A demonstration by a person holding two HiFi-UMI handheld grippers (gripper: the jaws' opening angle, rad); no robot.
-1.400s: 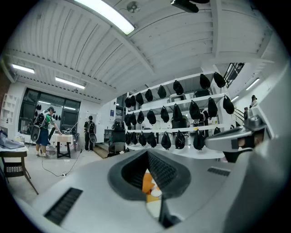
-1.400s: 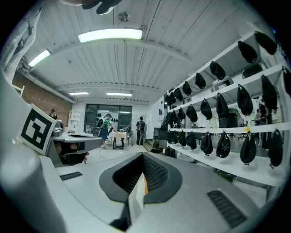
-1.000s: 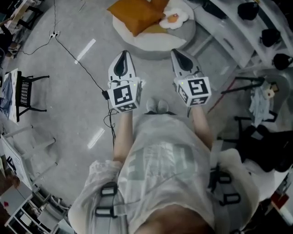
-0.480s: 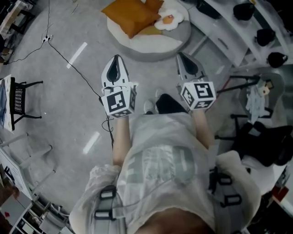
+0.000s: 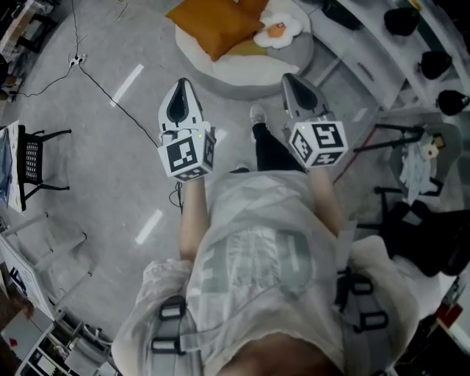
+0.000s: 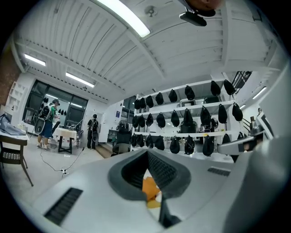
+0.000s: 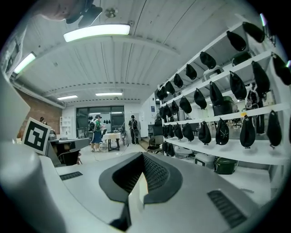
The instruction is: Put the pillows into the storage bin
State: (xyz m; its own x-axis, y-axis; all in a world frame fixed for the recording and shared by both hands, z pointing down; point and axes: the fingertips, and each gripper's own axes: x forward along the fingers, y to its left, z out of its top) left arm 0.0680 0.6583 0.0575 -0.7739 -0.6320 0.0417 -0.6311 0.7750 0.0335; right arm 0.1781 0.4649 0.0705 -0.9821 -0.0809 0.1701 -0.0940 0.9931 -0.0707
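An orange pillow and a white fried-egg pillow lie on a round grey and white base at the top of the head view. My left gripper and right gripper are held side by side above the floor, pointing at that base and well short of it. Both are shut with nothing between the jaws. In the left gripper view the left gripper shows a strip of orange pillow past its shut jaws. The right gripper looks across the room.
A black cable runs across the grey floor at left, past a small black chair. White shelves with black bags line the right side, with a stand and clutter below. The person's shoe is between the grippers. People stand far off.
The person has stepped forward, one leg now reaching out between the grippers. Both grippers have drawn a little closer to the round base. The jaws stay shut.
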